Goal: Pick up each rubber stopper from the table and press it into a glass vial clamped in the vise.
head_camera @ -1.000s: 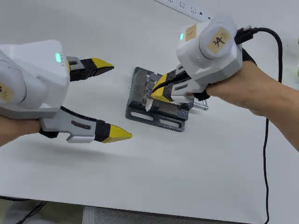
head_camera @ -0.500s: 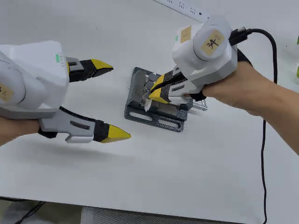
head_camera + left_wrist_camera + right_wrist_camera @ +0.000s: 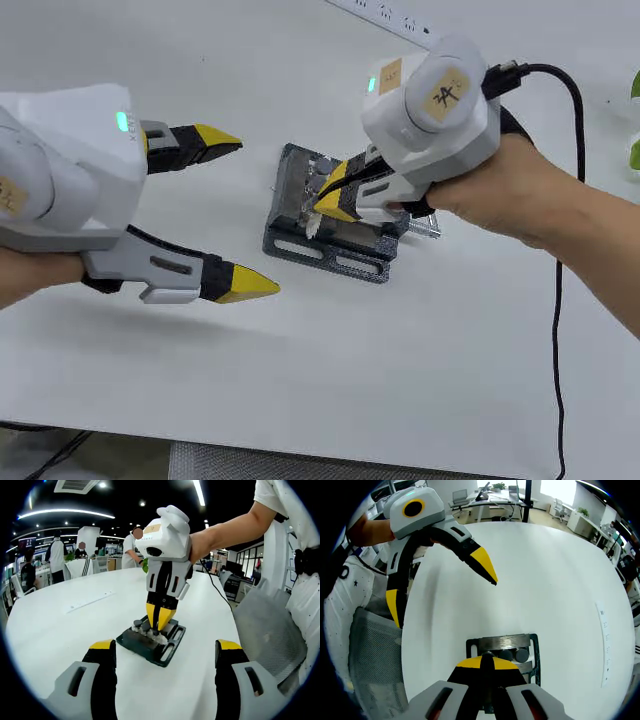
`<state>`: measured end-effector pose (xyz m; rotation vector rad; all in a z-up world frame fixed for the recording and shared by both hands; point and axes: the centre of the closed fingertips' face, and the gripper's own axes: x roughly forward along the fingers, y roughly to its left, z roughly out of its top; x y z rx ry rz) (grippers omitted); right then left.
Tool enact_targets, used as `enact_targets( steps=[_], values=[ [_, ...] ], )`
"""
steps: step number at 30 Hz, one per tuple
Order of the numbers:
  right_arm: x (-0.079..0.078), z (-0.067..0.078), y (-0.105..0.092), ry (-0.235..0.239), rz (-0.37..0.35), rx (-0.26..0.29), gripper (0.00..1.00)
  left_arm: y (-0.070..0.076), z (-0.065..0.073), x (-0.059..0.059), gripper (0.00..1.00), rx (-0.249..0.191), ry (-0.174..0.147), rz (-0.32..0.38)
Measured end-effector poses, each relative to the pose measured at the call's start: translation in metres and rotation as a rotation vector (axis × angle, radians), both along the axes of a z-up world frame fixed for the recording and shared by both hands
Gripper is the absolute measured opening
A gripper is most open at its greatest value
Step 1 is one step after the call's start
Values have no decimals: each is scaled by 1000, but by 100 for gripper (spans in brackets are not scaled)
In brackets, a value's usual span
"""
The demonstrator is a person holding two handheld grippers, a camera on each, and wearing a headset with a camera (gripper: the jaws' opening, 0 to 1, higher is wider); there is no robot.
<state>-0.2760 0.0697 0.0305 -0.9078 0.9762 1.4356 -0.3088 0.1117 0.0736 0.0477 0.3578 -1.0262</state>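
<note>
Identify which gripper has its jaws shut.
The right gripper: its yellow tips meet, pointing down onto the vise. The left gripper hangs to one side above the table with its jaws spread wide.

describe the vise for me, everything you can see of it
The vise is a dark grey block, metal by its look, lying flat on the white table. Its base has slotted holes along the near edge, and a silvery screw sticks out one side. Dark round stoppers sit in a row at its top. The right gripper, jaws closed, points down onto that row.
</note>
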Motion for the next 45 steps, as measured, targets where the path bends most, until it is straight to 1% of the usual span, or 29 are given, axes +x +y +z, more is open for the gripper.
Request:
enact_targets(
  steps=[4, 12, 18, 25, 30, 41, 45],
  values=[
    [-1, 0, 0, 3, 4, -9, 0, 0, 2, 0, 80, -5, -2, 3],
    [2, -1, 1, -9, 16, -9, 0, -1, 2, 2, 80, -6, -4, 2],
    [2, -1, 1, 0, 13, -6, 0, -2, 4, 3, 80, -7, -8, 2],
    [0, -2, 0, -15, 24, -7, 0, -2, 5, 3, 79, -8, -10, 4],
    [1, -2, 1, -15, 27, -9, 0, -2, 5, 3, 79, -6, -12, 2],
    [1, -2, 4, -32, 29, 7, 0, -7, 6, 2, 79, -6, -13, -11],
    [1, -2, 4, -31, 27, 11, 0, -8, 7, 2, 79, 1, -15, -17]
  ],
)
